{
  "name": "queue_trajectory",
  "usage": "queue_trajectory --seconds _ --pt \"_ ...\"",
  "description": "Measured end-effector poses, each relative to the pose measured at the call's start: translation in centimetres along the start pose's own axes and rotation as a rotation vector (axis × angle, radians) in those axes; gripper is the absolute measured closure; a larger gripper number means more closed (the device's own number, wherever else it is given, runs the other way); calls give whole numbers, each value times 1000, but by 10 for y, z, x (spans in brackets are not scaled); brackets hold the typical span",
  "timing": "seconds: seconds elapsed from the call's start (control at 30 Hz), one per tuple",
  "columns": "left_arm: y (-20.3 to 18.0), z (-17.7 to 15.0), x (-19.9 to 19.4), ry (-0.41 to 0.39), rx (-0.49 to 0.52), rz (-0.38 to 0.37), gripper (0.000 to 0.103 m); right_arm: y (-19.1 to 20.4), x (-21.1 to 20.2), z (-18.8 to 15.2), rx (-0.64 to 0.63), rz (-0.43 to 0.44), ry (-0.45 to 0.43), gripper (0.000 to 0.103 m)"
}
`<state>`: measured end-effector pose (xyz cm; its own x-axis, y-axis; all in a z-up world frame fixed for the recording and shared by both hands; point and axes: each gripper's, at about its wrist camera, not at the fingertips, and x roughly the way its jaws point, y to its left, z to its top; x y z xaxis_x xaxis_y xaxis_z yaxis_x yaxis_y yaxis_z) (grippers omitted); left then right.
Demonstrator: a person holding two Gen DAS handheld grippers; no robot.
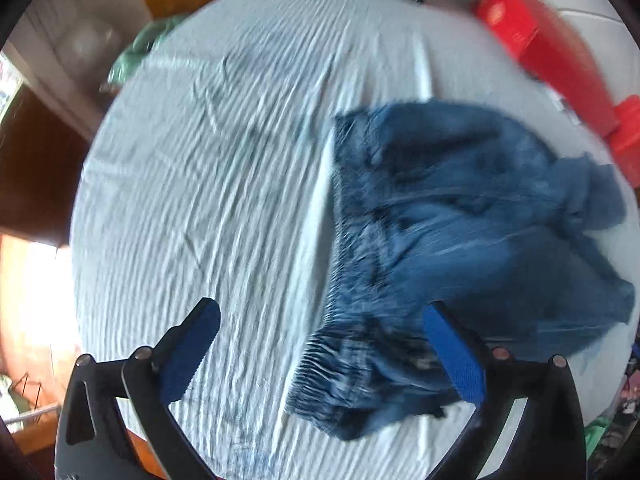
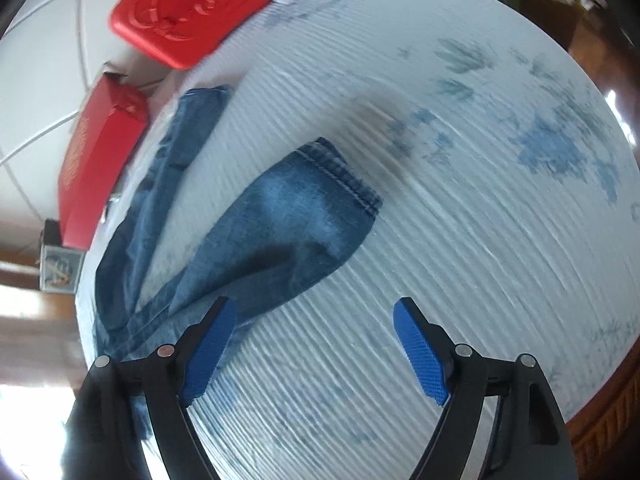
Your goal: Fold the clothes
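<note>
Item 1, left gripper (image 1: pixel 320 346): jaws stand wide apart, nothing pinched. The elastic waistband of the jeans (image 1: pixel 460 216) lies between and just beneath the blue pads, bunched and ridged. The right-hand pad (image 1: pixel 454 354) overlaps the denim; whether it touches cannot be told through the blur.

Item 2, right gripper (image 2: pixel 316 346): jaws likewise spread and empty. The left pad (image 2: pixel 210 354) sits over the base of a trouser leg; bare sheet shows between the pads.

Item 3, jeans: blue denim, lying loose on the bed (image 1: pixel 200 200), crumpled at the waist. From the right wrist view the two legs splay apart in a V, the nearer leg (image 2: pixel 288 228) ending in a stitched hem, the farther leg (image 2: pixel 184 140) running toward the bed's edge.

Item 4, beyond: red box (image 2: pixel 96 164) and red plastic case (image 2: pixel 196 4) off the mattress edge, near the farther leg.

Handling note, judged: the garment looks laid down but not yet squared. Best next work is to flatten the waistband and bring the legs together, one atop the other, before any fold. Grip at seams or hem, where the cloth is thick, taking both layers. Draw the farther leg away from the edge so it does not slide off.
</note>
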<state>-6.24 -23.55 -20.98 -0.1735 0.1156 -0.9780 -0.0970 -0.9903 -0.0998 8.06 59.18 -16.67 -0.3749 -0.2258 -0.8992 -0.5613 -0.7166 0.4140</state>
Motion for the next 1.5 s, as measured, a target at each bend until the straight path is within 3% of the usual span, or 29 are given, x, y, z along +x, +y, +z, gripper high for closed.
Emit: queue_trajectory --seconds 0.07,0.13,0.2,0.4,0.47,0.5,0.53,0.57,0.63,0.7,0.77,0.83,0.9,0.97,1.0,1.07,1.1,1.17,1.2,1.3,1.4,1.5 --pt "2 -9 15 29 -12 -21 0 -4 1 3 29 -29 -4 23" --pt "2 -18 24 44 -16 -38 0 -7 2 6 51 -35 -8 36" --pt "1 -25 32 55 -19 -49 0 -7 6 11 60 -39 -4 41" --pt "1 -35 56 99 -63 -83 1 -5 40 27 112 -53 33 38" --pt "-8 -34 50 90 -32 -77 25 -3 52 30 110 -62 41 39" --pt "-12 -32 43 87 -28 -78 59 6 53 31 83 -71 39 60" --pt "-16 -29 36 83 -25 -80 70 15 55 33 55 -79 37 100" --pt "-22 -25 23 45 0 -29 71 24 56 34 27 -87 36 98" --pt "-26 -19 -13 -62 53 4 71 43 44 36 -37 -81 -7 99" --pt "-16 -18 -46 -119 25 -50 71 58 0 33 -93 -19 -105 99" --pt "-8 -27 -62 -141 22 -64 71 54 -50 19 -116 55 -171 99" --pt "-6 -43 -58 -119 62 -40 71 40 -75 4 -127 42 -195 99" --pt "-3 -59 -42 -80 81 -42 71 10 -88 -19 -108 16 -179 99" --pt "2 -74 -16 -18 92 -23 71 -23 -77 -38 -71 -42 -109 89" --pt "6 -80 -5 11 90 -9 71 -45 -64 -49 -38 -120 -51 76" --pt "9 -90 16 70 69 10 66 -83 -40 -66 15 -265 33 73" --pt "11 -92 14 75 56 9 64 -92 -36 -70 32 -275 47 73" --pt "14 -91 1 56 41 15 56 -106 -38 -77 64 -220 37 73" --pt "14 -88 -10 33 40 24 46 -113 -40 -79 78 -195 30 73" --pt "8 -76 -64 -97 60 48 32 -110 -53 -70 59 -167 -22 58" --pt "-3 -62 -100 -203 75 44 3 -104 -56 -54 29 -163 -72 49" --pt "-14 -44 -89 -222 82 34 2 -85 -44 -36 -24 -147 -83 49"
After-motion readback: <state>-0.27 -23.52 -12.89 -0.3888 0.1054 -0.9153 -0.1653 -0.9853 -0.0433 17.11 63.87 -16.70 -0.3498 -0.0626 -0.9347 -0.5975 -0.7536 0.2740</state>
